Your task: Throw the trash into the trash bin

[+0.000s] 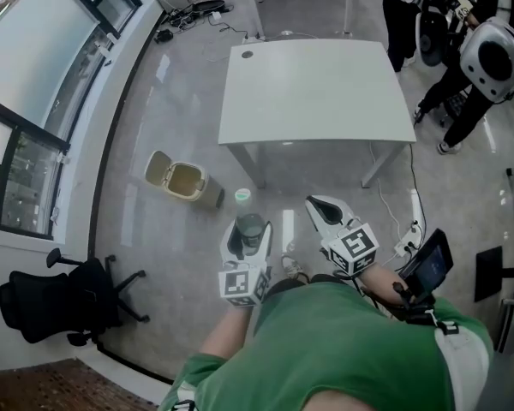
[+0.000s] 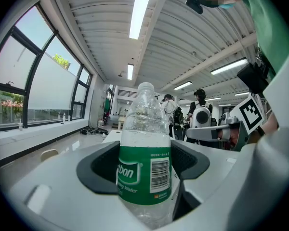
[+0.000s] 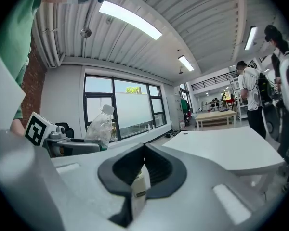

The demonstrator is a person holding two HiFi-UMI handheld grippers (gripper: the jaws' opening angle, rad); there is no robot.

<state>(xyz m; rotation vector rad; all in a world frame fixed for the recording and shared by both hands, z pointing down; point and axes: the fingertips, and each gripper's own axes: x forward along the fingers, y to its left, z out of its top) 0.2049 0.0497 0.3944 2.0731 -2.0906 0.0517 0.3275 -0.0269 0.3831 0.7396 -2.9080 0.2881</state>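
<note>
over open floor (image 1: 180,255), left gripper (image 1: 249,231) grips bottle (image 2: 143,143), bin (image 1: 173,187) perhaps open nearby

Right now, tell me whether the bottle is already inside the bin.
No: the fingers of the left gripper are shut on the bottle, which is well apart from the bin on the floor.

Your clear bottle (image 2: 144,153) with green label (image 2: 135,174), your white left gripper (image 1: 245,229) with dark grey pads (image 2: 98,170), pale cream item (image 3: 139,184) in your white right gripper (image 1: 319,205), beige trash bin (image 1: 158,168), white table (image 1: 313,92).
</note>
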